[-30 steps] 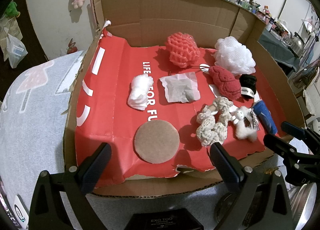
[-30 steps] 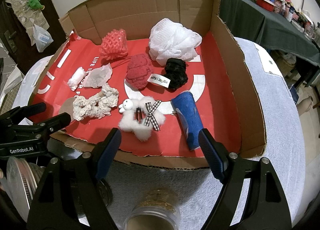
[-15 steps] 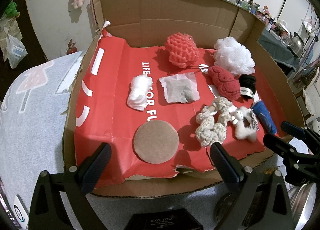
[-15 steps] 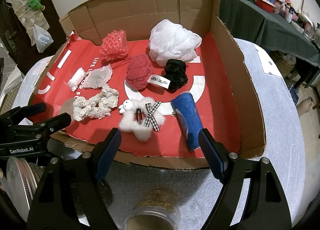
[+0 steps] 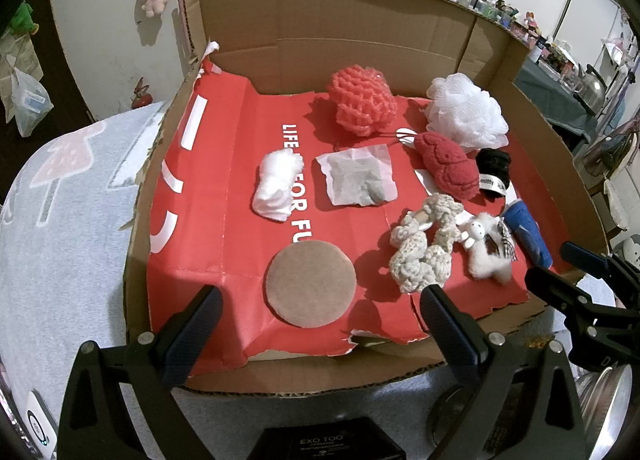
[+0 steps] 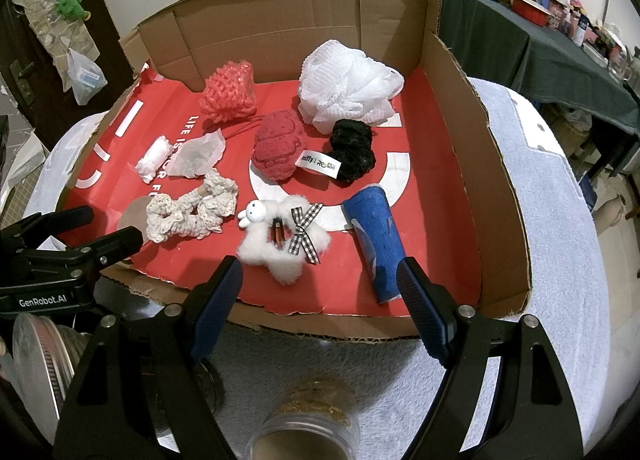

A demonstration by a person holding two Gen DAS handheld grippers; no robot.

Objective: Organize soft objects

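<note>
An open cardboard box [image 5: 360, 32] [image 6: 472, 180] with a red liner holds several soft things: a coral mesh ball [image 5: 362, 104] [image 6: 230, 94], a white bath pouf [image 5: 466, 116] [image 6: 346, 88], a red knit piece [image 5: 450, 170] [image 6: 278, 150], a black scrunchie [image 5: 494, 164] [image 6: 352, 148], a cream crochet scrunchie [image 5: 424, 246] [image 6: 190, 210], a white fluffy toy [image 5: 486, 256] [image 6: 282, 248], a blue roll [image 5: 526, 232] [image 6: 376, 240], a white wad [image 5: 278, 184] [image 6: 154, 158], a paper sachet [image 5: 358, 178] and a tan round pad [image 5: 310, 288]. My left gripper [image 5: 318, 334] and right gripper [image 6: 318, 302] are open and empty at the box's near edge.
The box stands on a pale grey cloth [image 5: 60, 220] [image 6: 560, 220]. A jar with a brown lid [image 6: 304, 428] sits just under my right gripper. Metal lids [image 6: 36, 360] lie at the near left. A cluttered dark table [image 6: 540, 40] stands at the far right.
</note>
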